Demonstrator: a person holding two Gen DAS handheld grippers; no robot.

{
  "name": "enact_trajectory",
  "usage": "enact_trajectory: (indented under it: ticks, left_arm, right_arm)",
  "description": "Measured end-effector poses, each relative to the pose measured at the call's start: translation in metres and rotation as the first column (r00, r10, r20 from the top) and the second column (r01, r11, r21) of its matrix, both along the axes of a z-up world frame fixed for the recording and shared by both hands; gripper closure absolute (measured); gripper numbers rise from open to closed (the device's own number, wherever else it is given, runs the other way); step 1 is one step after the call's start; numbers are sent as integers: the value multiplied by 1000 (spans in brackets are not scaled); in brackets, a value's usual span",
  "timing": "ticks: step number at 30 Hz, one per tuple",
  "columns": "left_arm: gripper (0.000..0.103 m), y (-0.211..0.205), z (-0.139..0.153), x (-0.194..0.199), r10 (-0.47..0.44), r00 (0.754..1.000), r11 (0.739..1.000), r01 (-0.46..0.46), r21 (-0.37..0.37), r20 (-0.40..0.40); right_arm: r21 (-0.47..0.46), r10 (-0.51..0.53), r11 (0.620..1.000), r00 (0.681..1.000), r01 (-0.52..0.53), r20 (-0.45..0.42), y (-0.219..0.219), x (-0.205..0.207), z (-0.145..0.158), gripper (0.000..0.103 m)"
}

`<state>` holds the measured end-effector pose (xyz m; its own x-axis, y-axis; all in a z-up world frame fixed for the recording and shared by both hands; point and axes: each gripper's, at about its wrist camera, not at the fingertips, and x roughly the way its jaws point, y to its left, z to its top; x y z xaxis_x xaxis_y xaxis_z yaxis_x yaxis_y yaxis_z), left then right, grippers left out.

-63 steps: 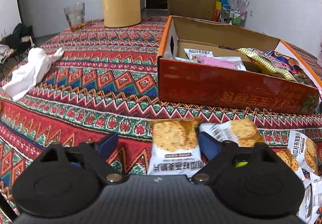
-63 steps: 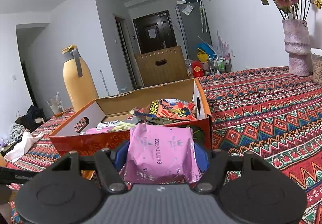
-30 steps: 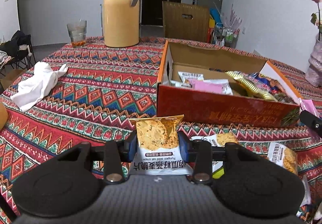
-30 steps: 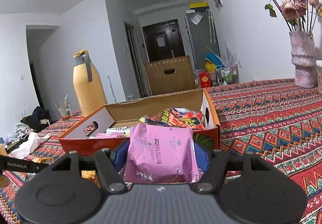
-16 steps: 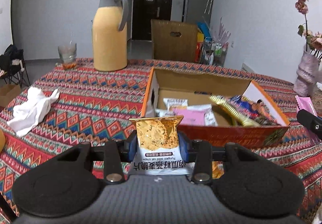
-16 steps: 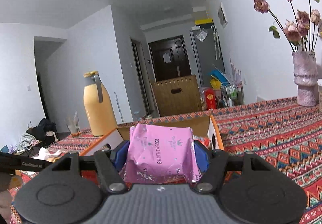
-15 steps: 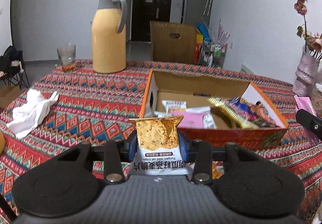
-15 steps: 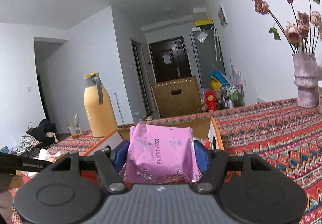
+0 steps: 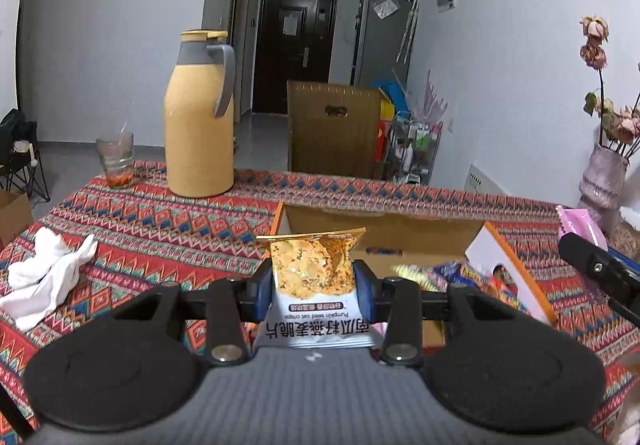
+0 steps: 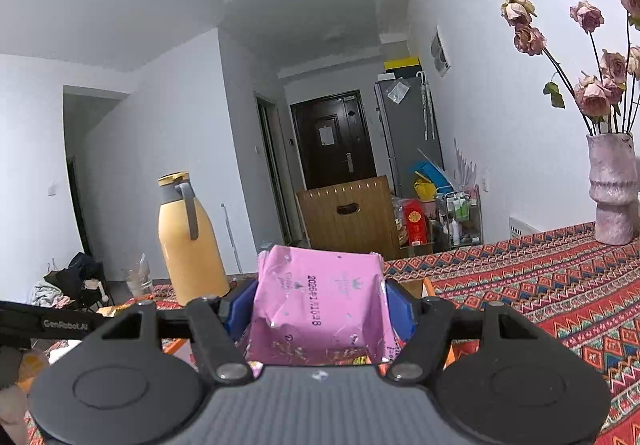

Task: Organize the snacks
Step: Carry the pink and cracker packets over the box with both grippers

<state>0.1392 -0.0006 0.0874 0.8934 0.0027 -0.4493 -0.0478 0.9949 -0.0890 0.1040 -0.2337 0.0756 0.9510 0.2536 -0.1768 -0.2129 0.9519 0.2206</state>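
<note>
My left gripper (image 9: 313, 285) is shut on a cracker packet (image 9: 314, 277) with a white lower half, held above the near wall of the open orange cardboard box (image 9: 516, 277). Snack packets (image 9: 448, 271) lie inside the box. My right gripper (image 10: 320, 309) is shut on a pink foil packet (image 10: 320, 305), held high over the box, whose orange rim (image 10: 430, 287) peeks out behind it. The right gripper with its pink packet (image 9: 580, 223) shows at the right edge of the left wrist view.
A yellow thermos jug (image 9: 200, 129) and a glass (image 9: 116, 159) stand at the table's far left. A white cloth (image 9: 44, 281) lies on the patterned tablecloth at left. A pink vase of dried roses (image 10: 614, 189) stands at far right. A brown chair back (image 9: 334, 137) is behind the table.
The left gripper closed on the cracker packet and lifted it from the table to over the box. The right gripper rose higher with the pink packet, so the box sank from its view.
</note>
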Motion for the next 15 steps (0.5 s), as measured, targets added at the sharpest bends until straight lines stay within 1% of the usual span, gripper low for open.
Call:
enact_trajectory:
  ticks: [8, 13, 15]
  left_arm:
    - [61, -5, 9, 37, 8, 999, 1000, -7, -15, 36]
    - [61, -3, -2, 57, 24, 999, 999, -22, -29, 39]
    - [62, 3, -11, 61, 50, 997, 997, -47, -53, 51]
  right_arm:
    - [4, -19, 1000, 1000, 19, 4, 12, 36, 9, 36]
    - [17, -38, 999, 999, 38, -20, 18, 59, 0, 36]
    - [25, -43, 999, 999, 43, -32, 17, 65, -8, 36]
